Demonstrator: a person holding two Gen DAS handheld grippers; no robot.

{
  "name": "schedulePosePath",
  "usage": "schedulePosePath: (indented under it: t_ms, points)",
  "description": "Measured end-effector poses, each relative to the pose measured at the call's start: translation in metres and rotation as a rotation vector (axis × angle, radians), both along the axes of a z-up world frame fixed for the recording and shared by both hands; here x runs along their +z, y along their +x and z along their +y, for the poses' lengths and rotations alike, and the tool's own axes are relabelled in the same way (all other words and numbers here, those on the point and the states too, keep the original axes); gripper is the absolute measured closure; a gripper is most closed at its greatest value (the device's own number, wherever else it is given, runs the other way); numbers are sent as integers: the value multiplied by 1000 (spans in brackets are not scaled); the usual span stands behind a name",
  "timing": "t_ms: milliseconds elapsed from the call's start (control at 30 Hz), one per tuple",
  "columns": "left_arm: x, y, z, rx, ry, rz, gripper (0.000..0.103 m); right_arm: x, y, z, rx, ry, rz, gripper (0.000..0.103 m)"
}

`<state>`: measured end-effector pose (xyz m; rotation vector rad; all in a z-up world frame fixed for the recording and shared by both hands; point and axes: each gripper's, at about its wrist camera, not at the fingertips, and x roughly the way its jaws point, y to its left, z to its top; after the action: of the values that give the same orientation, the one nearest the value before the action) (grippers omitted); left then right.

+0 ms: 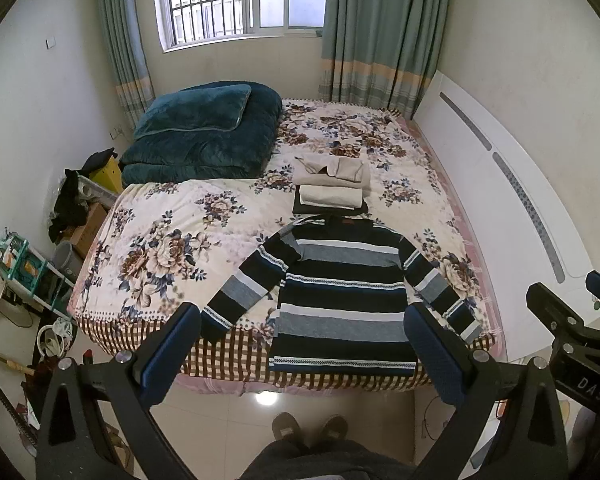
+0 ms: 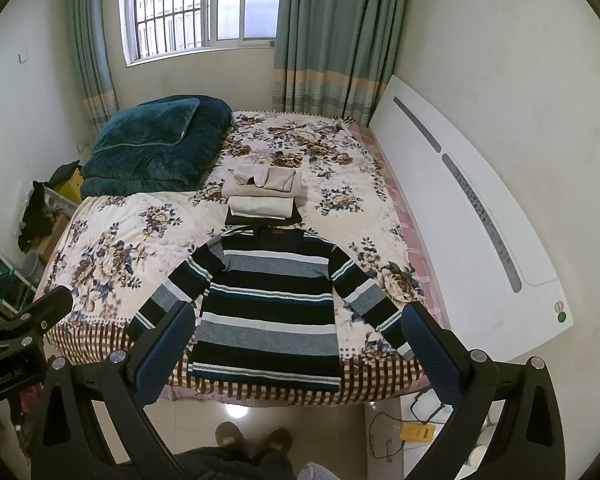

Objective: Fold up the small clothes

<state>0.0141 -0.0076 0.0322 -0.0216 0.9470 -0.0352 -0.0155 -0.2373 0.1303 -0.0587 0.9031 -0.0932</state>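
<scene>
A navy, grey and white striped sweater (image 1: 340, 300) (image 2: 268, 312) lies flat on the floral bed (image 1: 160, 248) (image 2: 112, 248), sleeves spread, hem at the near edge. Behind its collar sits a pile of folded beige clothes (image 1: 332, 188) (image 2: 266, 196) on a dark garment. My left gripper (image 1: 300, 344) is held above the floor in front of the bed, open, nothing between its blue pads (image 1: 168, 356). My right gripper (image 2: 296, 344) is likewise open and empty, off the sweater. Each gripper shows at the edge of the other's view.
A folded teal quilt with a pillow (image 1: 204, 136) (image 2: 152, 148) fills the bed's far left corner. A white headboard (image 1: 520, 208) (image 2: 472, 216) runs along the right. Clutter and boxes (image 1: 60, 240) crowd the floor at left. The person's slippers (image 1: 308, 428) stand on the tiles, cables (image 2: 400, 428) at right.
</scene>
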Motion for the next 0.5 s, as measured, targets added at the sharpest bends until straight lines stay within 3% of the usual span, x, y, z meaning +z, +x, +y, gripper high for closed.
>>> schedulePosePath:
  t_ms: [500]
  points:
    - [1,5,4,-6,-8,-9,0,-3,-4,-2,1,2,-5,0]
